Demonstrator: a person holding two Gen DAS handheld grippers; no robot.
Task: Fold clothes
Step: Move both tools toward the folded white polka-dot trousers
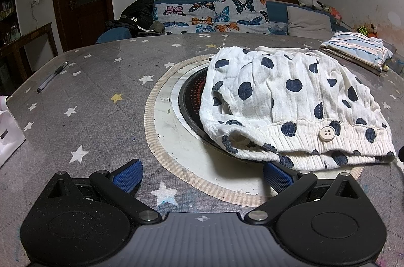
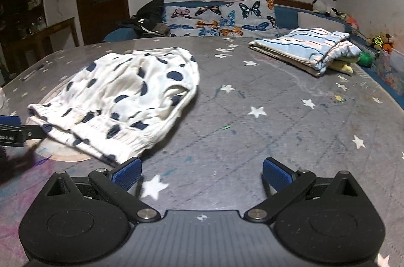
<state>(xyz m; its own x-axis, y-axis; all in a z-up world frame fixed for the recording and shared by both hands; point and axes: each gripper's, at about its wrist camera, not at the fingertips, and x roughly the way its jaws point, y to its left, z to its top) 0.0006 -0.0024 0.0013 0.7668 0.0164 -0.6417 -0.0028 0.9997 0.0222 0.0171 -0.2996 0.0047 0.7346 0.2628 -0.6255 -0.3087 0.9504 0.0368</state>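
Observation:
White shorts with dark blue dots lie folded on the grey star-patterned table, waistband and button toward me. They also show in the right wrist view. My left gripper is open and empty, its right fingertip just at the waistband's near edge. My right gripper is open and empty, right of the shorts, its left fingertip close to the waistband corner. The left gripper's finger shows at the left edge of the right wrist view.
A folded blue striped garment lies at the table's far right. A round inset hotplate with a striped rim sits under the shorts. A pen lies far left, a white box at the left edge. A sofa stands behind.

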